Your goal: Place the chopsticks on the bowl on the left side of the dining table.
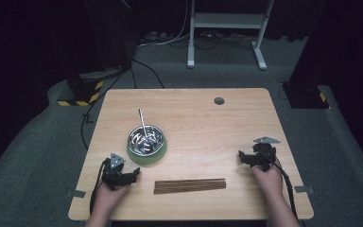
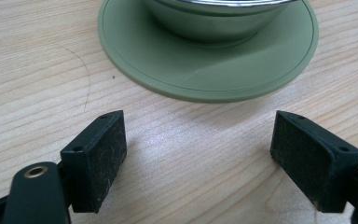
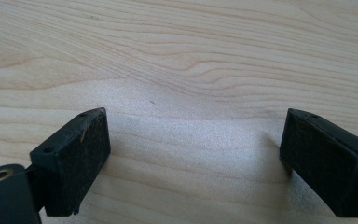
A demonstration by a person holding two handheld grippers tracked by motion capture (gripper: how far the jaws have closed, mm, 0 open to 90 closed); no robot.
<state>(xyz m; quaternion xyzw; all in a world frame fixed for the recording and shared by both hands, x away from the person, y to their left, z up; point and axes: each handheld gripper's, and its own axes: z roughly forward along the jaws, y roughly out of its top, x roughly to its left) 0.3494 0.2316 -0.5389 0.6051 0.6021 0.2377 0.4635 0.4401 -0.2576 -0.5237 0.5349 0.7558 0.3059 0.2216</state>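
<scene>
- While both hands rested at its near edge, the counter [image 1: 194, 113] lay as a pale wooden top with a small grey round cap [image 1: 219, 100] near its far edge, right of centre.
- Beyond it, the floor [image 1: 38, 137] was dark carpet, with a white frame [image 1: 227, 28] standing at the far side and cables trailing near it.
- The bowl [image 1: 146, 140], shiny metal inside, sat on a green base [image 2: 205, 70] left of centre on the counter; a thin metal rod [image 1: 142, 119] leaned out of it toward the far side.
- In the left tool's view the green base filled the top, its wide flat rim lying on the wood just ahead of the jaws.
- A bundle of thin brown sticks [image 1: 190, 185] lay flat near the front edge, between the two hands, stretched left to right and well apart from the bowl.
- The left tool [image 1: 132, 174] [image 2: 198, 149] sat at the front left, near the bowl, held in the left hand [image 1: 108, 193]; its jaws stood wide apart with bare wood between them.
- The right tool [image 1: 242, 157] [image 3: 193, 158] sat at the front right, held in the right hand [image 1: 267, 178], pointing leftward; its jaws also stood wide, gripping nothing, over plain wood.
</scene>
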